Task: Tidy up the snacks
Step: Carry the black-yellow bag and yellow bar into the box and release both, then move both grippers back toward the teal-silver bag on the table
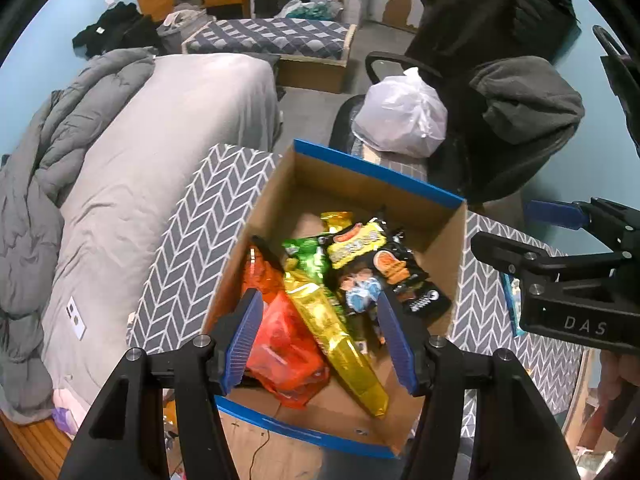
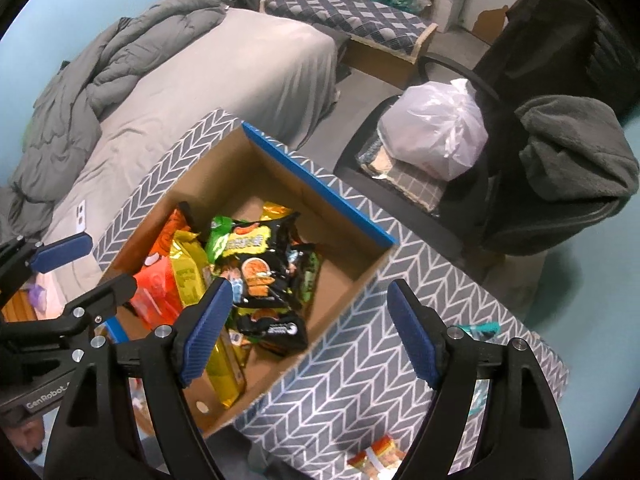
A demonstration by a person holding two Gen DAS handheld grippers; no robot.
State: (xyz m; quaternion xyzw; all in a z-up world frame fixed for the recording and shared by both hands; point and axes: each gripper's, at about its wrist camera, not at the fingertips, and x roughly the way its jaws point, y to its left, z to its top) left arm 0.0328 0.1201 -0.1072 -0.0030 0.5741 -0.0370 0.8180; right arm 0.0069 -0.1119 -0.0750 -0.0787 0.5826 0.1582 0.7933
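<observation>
A cardboard box (image 1: pixel 360 184) with a blue rim stands on a grey chevron cloth and holds several snack packets: a gold one (image 1: pixel 340 336), an orange-red one (image 1: pixel 288 352) and black ones (image 1: pixel 400 276). My left gripper (image 1: pixel 320 340) is open and empty just above the box's near side. The box (image 2: pixel 340 280) also shows in the right wrist view. My right gripper (image 2: pixel 312 328) is open and empty above the box's right edge. A small orange snack packet (image 2: pixel 378 458) lies on the cloth near the bottom. A teal packet (image 2: pixel 482 330) lies behind the right finger.
A bed with grey sheets (image 1: pixel 160 152) lies left of the table. An office chair (image 1: pixel 500 120) with a white plastic bag (image 1: pixel 404 116) and dark clothes stands behind. The right gripper's body (image 1: pixel 560 280) is at the right of the left wrist view.
</observation>
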